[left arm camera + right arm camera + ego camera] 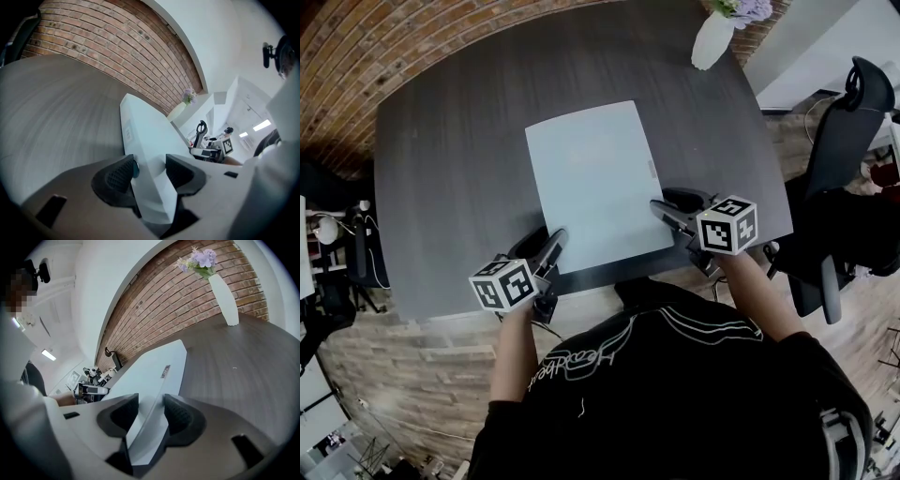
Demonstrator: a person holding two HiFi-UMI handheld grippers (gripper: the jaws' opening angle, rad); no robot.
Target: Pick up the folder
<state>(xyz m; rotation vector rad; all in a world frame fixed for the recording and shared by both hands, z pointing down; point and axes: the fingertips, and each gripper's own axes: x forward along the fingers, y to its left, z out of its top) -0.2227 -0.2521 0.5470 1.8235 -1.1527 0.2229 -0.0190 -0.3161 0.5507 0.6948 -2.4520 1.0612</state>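
from overhead the pale folder [595, 178] lies flat on the surface [450, 187], left gripper [551, 246] and right gripper [666, 214] at its near corners; the left gripper view shows jaws pinching it, the right gripper view likewise, so it looks gripped but not yet lifted.

Folder on table, a gripper at each near corner.
Folder [595, 183] lies flat mid-table [450, 187], reaching the front edge. L gripper [555, 240] sits at its near-left corner, R gripper [661, 210] at near-right, each w/ folder edge between its jaws. Vase [711, 39] stands at table's far-right corner, well apart from folder. Chair [839, 159] is right of table; brick wall [356, 47] behind.
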